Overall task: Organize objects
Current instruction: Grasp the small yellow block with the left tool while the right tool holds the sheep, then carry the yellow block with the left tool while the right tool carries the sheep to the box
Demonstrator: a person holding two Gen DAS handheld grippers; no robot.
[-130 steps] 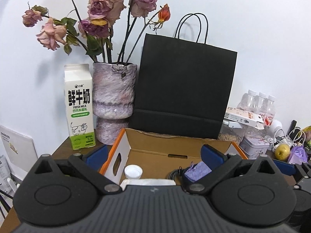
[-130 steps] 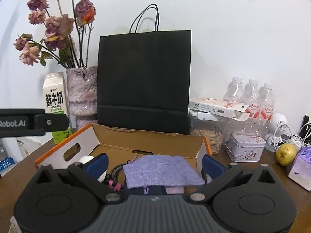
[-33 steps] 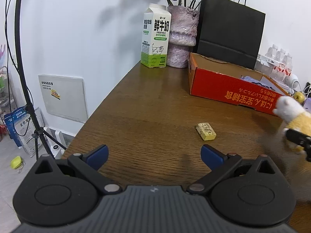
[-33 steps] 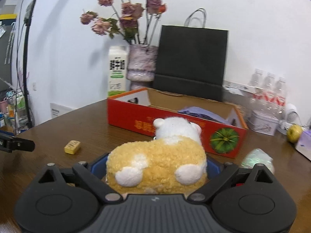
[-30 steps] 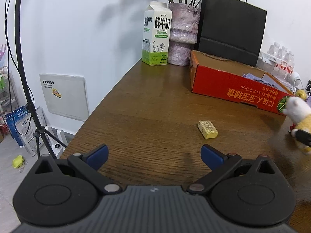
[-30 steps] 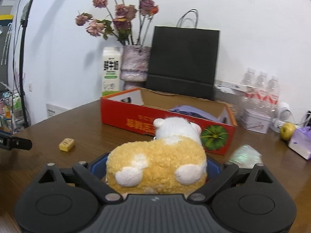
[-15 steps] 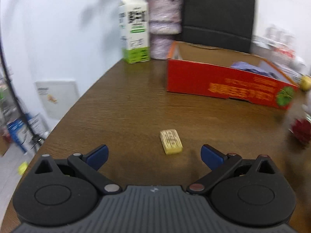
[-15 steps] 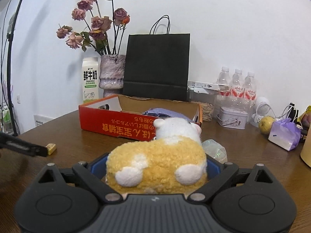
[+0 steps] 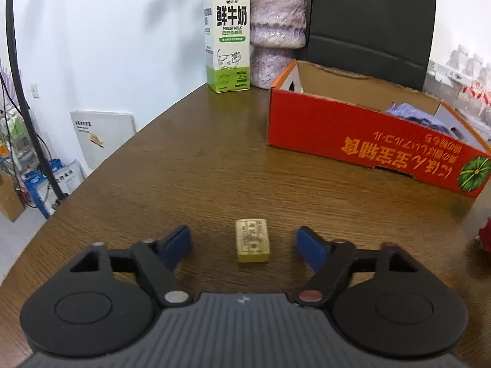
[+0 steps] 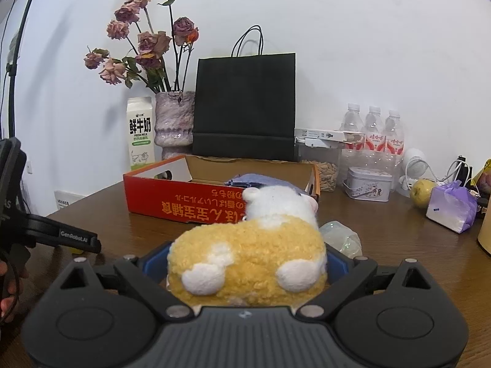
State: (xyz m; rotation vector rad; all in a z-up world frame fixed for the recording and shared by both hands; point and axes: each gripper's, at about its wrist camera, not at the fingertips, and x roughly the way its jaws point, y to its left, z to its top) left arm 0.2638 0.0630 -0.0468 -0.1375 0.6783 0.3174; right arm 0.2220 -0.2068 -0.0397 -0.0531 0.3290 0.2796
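Left tool (image 9: 244,243) spread wide, yellow block (image 9: 252,244) between fingers, untouched. Right tool (image 10: 245,263) clamps plush toy (image 10: 248,263); red box (image 10: 196,205) at 12 o'clock on surface (image 9: 190,159).

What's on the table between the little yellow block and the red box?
Nothing. In the left wrist view, only bare wooden table lies between the yellow block and the red cardboard box.

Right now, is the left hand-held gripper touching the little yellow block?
Apart. The left wrist view shows bare table between the yellow block and each finger of the left hand-held gripper.
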